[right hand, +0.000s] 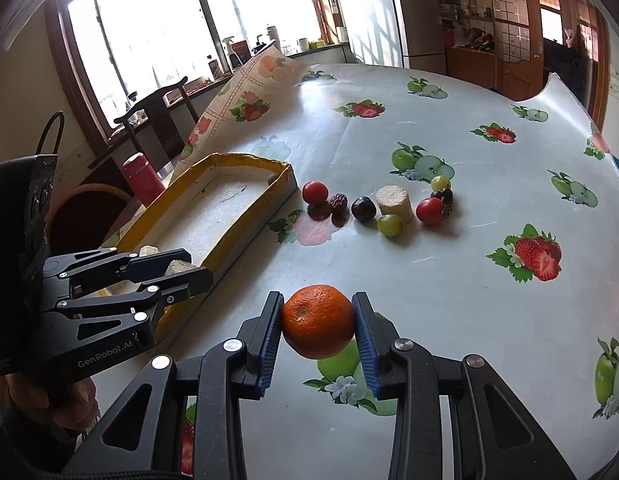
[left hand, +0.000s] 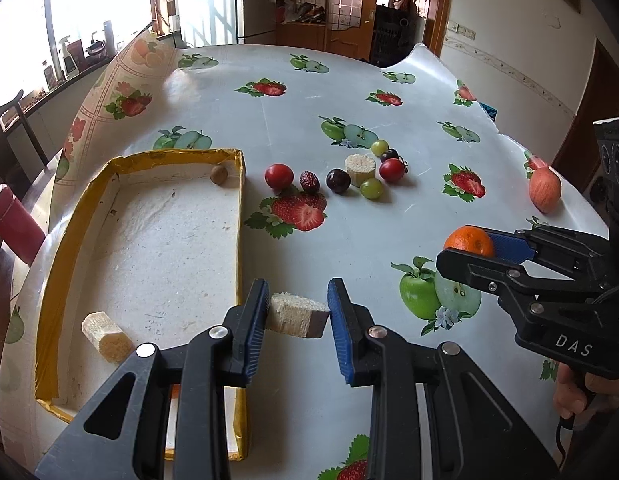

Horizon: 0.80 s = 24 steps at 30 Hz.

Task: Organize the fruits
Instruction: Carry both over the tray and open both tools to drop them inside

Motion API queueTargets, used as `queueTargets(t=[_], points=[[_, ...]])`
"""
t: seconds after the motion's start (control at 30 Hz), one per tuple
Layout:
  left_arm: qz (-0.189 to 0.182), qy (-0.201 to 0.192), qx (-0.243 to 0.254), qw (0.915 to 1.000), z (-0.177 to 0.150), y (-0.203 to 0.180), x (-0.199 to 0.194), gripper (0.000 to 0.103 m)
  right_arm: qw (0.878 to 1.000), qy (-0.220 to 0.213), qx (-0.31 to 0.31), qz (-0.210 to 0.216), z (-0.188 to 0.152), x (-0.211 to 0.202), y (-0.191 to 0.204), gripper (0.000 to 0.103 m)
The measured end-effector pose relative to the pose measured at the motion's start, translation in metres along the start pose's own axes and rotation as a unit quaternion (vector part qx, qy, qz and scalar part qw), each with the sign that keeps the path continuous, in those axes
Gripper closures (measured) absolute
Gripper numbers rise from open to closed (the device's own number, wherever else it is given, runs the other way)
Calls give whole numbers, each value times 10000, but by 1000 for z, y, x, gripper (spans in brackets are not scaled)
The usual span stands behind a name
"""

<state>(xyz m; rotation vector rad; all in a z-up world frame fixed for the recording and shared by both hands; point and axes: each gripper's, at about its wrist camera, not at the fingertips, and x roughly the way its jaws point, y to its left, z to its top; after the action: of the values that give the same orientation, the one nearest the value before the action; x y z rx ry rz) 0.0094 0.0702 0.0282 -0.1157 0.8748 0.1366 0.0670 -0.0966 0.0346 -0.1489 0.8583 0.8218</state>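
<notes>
My left gripper (left hand: 297,312) is shut on a pale sugarcane chunk (left hand: 299,315), held above the table just right of the yellow-rimmed tray (left hand: 240,216); it also shows in the right wrist view (right hand: 181,264). My right gripper (right hand: 318,322) is shut on an orange (right hand: 317,321), held above the table; it also shows in the left wrist view (left hand: 469,242). The tray holds another sugarcane chunk (left hand: 106,337) and a small brown fruit (left hand: 218,175). Loose fruits lie beyond: a red tomato (left hand: 278,176), a red date (left hand: 310,182), a dark plum (left hand: 338,180), a sugarcane piece (left hand: 360,168), green grapes (left hand: 371,188).
An apple (left hand: 544,189) lies at the table's right edge. A red flask (right hand: 143,178) and a chair (right hand: 157,114) stand past the table's left side. The tablecloth's far left corner (left hand: 125,88) is folded upward.
</notes>
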Motion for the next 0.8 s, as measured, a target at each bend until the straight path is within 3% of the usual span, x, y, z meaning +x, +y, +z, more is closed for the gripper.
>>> queueTargets(t=[0.8], points=[[489,15,-470,9977,-2,81,-4,75,9970,138,-621,434,39,48,74,68]])
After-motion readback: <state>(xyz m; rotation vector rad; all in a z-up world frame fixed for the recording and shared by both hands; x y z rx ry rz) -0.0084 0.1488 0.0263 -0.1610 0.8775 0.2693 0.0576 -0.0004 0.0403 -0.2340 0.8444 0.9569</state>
